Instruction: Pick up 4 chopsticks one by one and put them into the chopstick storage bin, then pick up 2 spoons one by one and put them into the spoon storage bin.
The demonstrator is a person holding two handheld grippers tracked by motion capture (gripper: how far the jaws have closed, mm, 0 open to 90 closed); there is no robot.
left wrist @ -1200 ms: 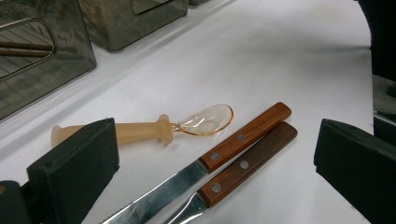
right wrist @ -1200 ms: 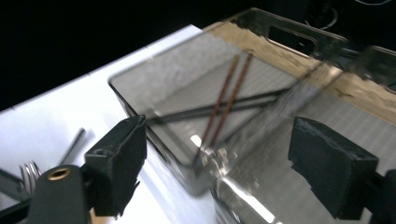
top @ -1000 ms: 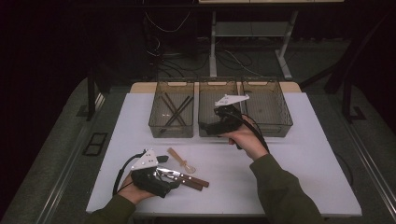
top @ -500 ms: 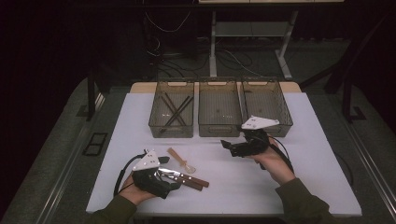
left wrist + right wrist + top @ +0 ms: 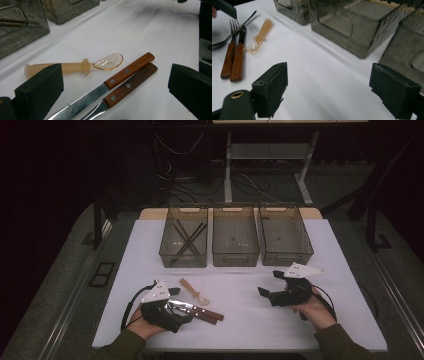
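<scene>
On the near left of the white table [image 5: 240, 320], the left tongs [image 5: 176, 299] rest with jaws spread wide, gripping nothing. Two wooden-handled pieces of cutlery [image 5: 125, 82] lie side by side between those jaws, blades toward the hand, handles pointing to about four o'clock in the high view. Just beyond them, at twelve o'clock, lies a small amber spoon [image 5: 75, 66]. At about three o'clock, well apart, the right tongs [image 5: 268, 285] hang wide open and empty. Farther back stand three clear bins [image 5: 235, 255]; the left one holds dark sticks [image 5: 187, 239]. The right gripper view shows fork tines [image 5: 234, 25]; the left gripper view shows rivets in the handles.
</scene>
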